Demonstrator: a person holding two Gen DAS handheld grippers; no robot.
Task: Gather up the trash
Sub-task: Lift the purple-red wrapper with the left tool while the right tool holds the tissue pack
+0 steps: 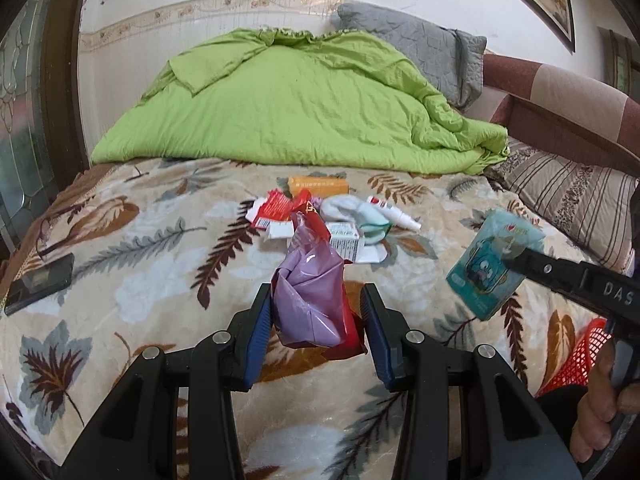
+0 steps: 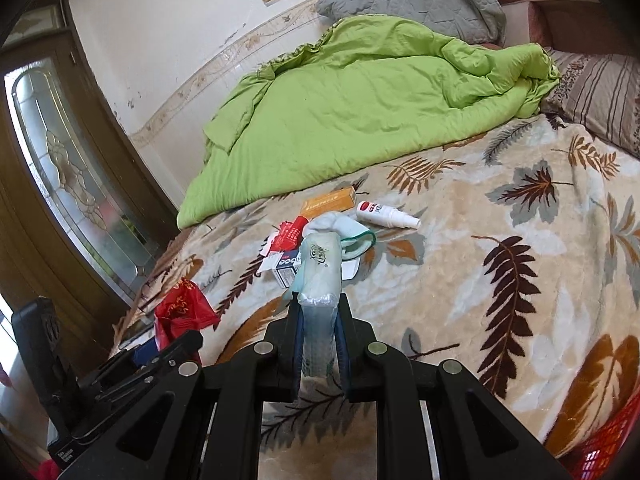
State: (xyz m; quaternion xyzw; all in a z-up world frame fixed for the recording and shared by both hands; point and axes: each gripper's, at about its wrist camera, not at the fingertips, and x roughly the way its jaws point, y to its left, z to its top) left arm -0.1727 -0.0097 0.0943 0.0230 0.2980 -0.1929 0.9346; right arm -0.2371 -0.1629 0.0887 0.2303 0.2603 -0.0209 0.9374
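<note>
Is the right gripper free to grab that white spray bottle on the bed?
Probably not yet: the right gripper is shut on a tissue pack, though the white spray bottle lies uncovered ahead.

Two wrist fisheyes low over the bed (image 1: 120, 240), facing the trash pile (image 2: 320, 232), shared
</note>
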